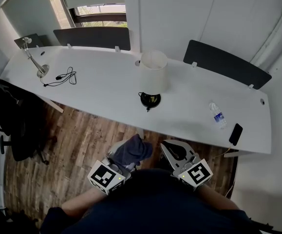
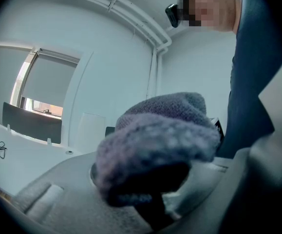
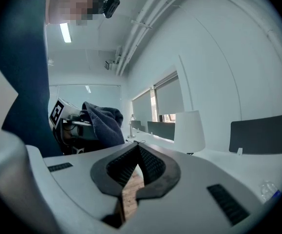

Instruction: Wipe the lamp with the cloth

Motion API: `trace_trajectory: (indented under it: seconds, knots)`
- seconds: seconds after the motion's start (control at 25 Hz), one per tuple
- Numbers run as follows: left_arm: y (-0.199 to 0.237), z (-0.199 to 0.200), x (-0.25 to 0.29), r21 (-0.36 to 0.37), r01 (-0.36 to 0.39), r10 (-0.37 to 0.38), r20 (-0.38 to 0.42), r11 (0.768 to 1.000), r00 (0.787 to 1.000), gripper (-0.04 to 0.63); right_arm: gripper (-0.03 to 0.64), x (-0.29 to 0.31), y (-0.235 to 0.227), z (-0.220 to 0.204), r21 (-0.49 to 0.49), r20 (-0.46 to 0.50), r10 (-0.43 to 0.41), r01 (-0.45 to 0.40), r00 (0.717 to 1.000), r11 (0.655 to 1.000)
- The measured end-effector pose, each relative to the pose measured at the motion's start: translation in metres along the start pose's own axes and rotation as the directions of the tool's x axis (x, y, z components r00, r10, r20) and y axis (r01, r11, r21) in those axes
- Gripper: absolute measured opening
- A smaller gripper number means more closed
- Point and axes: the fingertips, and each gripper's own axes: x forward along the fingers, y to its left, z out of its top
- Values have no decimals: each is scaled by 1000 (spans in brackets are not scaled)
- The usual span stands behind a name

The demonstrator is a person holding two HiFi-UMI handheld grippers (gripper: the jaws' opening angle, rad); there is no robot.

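Well, the lamp [image 1: 153, 74] stands on the white bench [image 1: 97, 99], well away from both claws. The cloth [image 1: 135, 148] is bunched in the left claw [image 1: 129, 153], which grips it tight. The right claw [image 1: 172, 147] is closed with nothing in it. Wiping has not started, I think; next the cloth must be carried up to the lamp.

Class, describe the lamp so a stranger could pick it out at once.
Find the long white desk along the wall. Near its middle stands the lamp. Its white shade over a black base sets it apart from the cable, bottle and phone lying flat.
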Motion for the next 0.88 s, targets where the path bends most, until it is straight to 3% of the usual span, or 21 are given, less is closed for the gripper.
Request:
trace_trajectory:
  seconds: [0.32,0.56,0.72,0.88]
  knots:
    - [25,0,27,-16,-45,44,-16,999,999,69,11,14,-43,4,19,21,-3,3,1000,1000]
    - [53,14,77,-7,-92,92,-29,996,995,69,11,40,-103,23,4,34,58,-58,998,998]
    - [76,20,109,-43,-157,155,-39,987,987,69,11,57,-144,24,12,23,99,-99,995,995]
    - [96,23,135,-33,-214,213,-45,976,976,69,11,73,-176,29,15,36,152,-152,988,988]
